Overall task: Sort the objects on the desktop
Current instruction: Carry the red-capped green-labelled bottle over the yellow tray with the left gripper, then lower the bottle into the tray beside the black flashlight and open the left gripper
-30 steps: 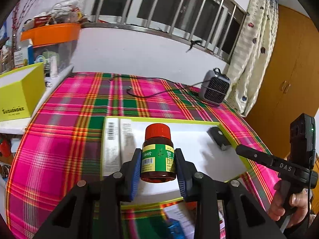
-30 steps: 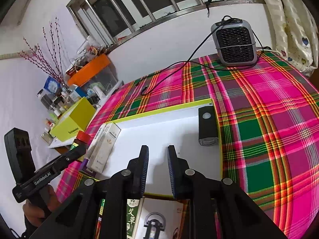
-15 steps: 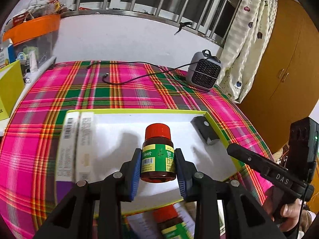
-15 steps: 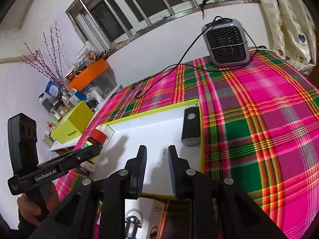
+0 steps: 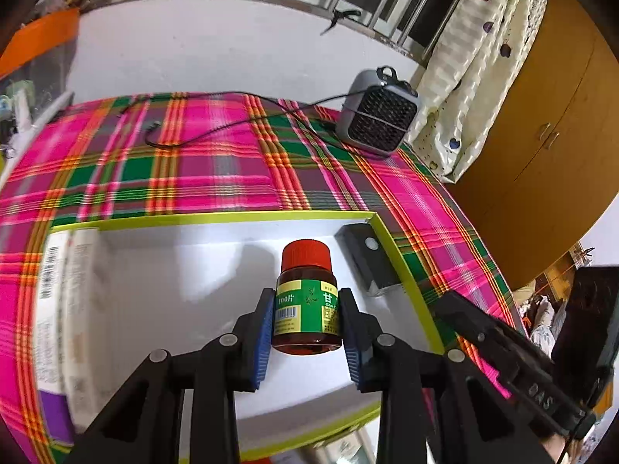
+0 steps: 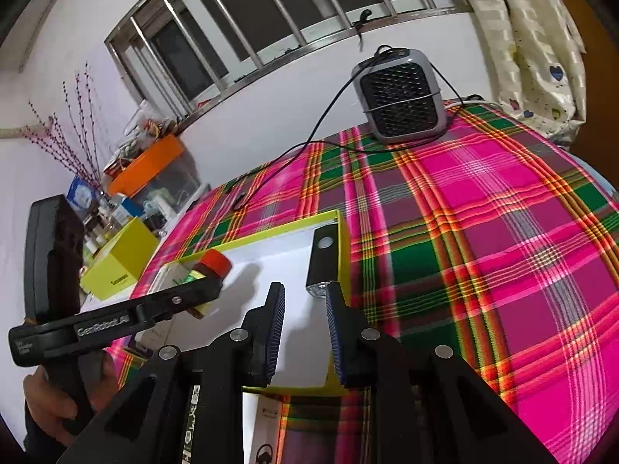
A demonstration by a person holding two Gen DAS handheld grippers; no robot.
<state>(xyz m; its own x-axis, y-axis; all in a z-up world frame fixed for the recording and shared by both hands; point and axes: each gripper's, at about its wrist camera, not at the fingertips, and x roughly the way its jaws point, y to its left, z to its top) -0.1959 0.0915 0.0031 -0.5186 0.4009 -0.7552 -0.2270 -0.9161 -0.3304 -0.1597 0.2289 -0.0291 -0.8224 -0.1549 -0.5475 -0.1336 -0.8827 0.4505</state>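
My left gripper is shut on a brown medicine bottle with a red cap and green label, held upright over the white tray with a yellow-green rim. The bottle also shows in the right wrist view, held by the left gripper. A black rectangular device lies along the tray's right edge, and flat white boxes lie at its left. My right gripper is open and empty, low over the tray's near right part, just short of the black device.
A grey mini heater with a black cable stands at the back right of the plaid tablecloth. A yellow box and an orange bin sit on a cluttered shelf at left. Printed boxes lie near the tray's front edge.
My left gripper has carried the bottle rightward over the tray, closer to the black device. My right gripper has shifted right and forward toward the black device.
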